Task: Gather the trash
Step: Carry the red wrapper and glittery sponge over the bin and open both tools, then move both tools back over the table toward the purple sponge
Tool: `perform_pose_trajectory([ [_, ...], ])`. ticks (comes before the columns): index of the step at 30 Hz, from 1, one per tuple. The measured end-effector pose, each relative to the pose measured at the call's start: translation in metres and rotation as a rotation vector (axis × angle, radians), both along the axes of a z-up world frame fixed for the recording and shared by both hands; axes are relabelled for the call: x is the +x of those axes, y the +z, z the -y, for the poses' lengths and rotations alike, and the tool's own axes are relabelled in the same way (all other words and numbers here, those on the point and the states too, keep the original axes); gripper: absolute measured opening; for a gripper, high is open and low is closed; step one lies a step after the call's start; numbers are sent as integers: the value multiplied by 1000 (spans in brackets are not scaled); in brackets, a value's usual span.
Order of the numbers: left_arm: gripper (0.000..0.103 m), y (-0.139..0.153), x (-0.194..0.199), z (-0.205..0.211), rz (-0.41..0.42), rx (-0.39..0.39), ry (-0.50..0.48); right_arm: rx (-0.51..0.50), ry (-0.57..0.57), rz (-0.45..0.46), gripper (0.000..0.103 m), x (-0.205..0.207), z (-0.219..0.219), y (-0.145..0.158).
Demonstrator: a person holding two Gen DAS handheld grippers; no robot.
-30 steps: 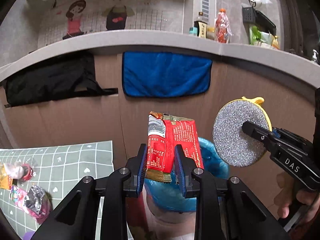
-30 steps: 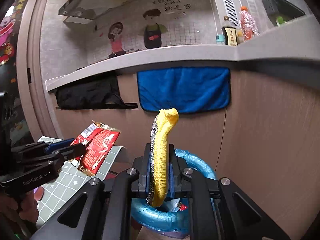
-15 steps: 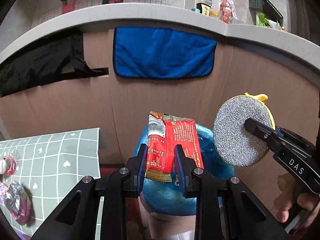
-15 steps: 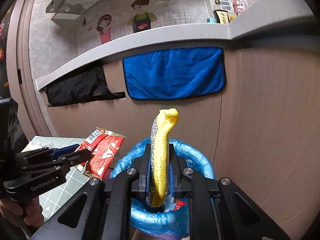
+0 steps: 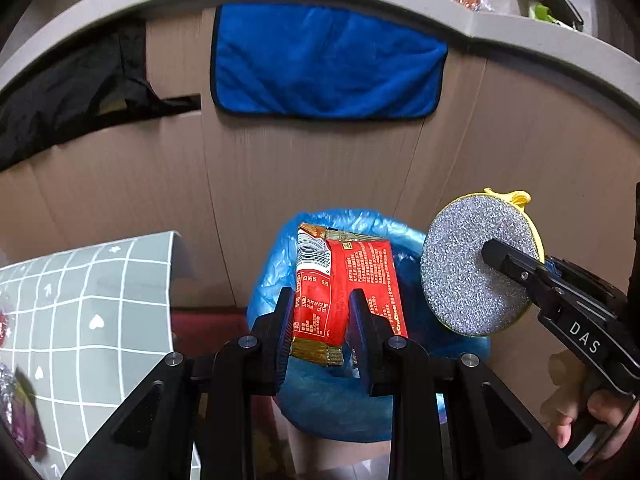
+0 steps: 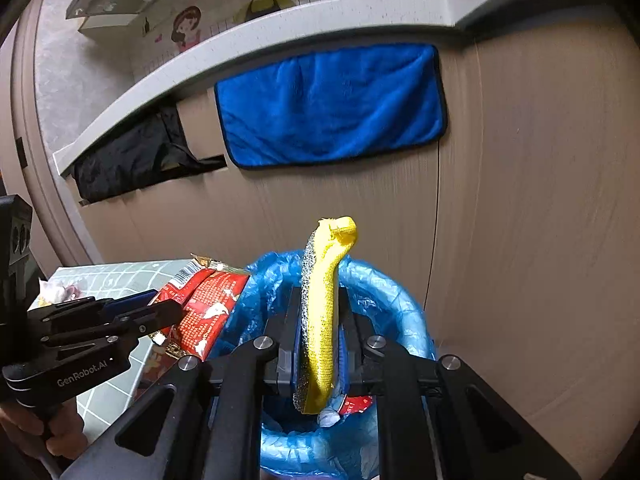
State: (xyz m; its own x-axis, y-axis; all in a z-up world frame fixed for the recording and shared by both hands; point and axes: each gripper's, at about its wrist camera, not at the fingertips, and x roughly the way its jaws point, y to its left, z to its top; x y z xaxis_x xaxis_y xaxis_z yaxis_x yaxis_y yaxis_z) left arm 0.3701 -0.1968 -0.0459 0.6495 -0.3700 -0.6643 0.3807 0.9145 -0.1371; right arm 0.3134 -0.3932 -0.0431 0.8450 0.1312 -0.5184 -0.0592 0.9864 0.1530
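Left wrist view first: our left gripper (image 5: 323,322) is clamped on a red snack wrapper (image 5: 344,292), held upright over the near-left part of the blue-lined bin (image 5: 280,264). Only this view gives us the round silver face of the scouring pad (image 5: 468,268), pinched by the right gripper (image 5: 496,258) at the bin's right side. We also see the grey checked mat (image 5: 100,304) on the left with foil scraps (image 5: 20,412) at its near edge, and a gap between mat edge and bin.

Right wrist view: right gripper (image 6: 320,344) is closed on the pad (image 6: 324,312), seen edge-on here, yellow side right, silver left, above the bin opening (image 6: 400,312). Only this view lets us look inside the bin: a red wrapper scrap (image 6: 358,404) and something pale lie at the bottom. The left gripper (image 6: 168,314) with its wrapper (image 6: 208,308) sits just left of the rim. Far side is cabinet front with a blue towel (image 6: 332,108); open room lies right of the bin.
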Motion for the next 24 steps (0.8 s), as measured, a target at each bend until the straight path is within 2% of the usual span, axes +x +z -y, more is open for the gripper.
perform_pose_trajectory([
  [3,29,-7,8,2,-39,-12,8,23,0,-27,13,7,4,-8],
  [6,35,-13,17,0,-75,-54,9,41,7,-62,20,12,4,-16],
  [7,40,-14,18,0,-90,-68,0,46,8,-65,32,12,4,-17],
  [9,43,-13,20,-4,-118,-116,-14,68,2,-54,51,8,5,-18],
  [16,46,18,1,-37,-85,-146,43,82,-34,-38,52,-14,2,1],
  [19,46,34,-18,-68,-63,-143,62,89,-23,-7,52,-26,-11,19],
  [22,46,50,-40,-114,-15,-110,129,84,19,30,55,-34,-38,37],
  [24,46,57,-52,-145,-6,-116,166,78,63,46,55,-35,-63,47],
])
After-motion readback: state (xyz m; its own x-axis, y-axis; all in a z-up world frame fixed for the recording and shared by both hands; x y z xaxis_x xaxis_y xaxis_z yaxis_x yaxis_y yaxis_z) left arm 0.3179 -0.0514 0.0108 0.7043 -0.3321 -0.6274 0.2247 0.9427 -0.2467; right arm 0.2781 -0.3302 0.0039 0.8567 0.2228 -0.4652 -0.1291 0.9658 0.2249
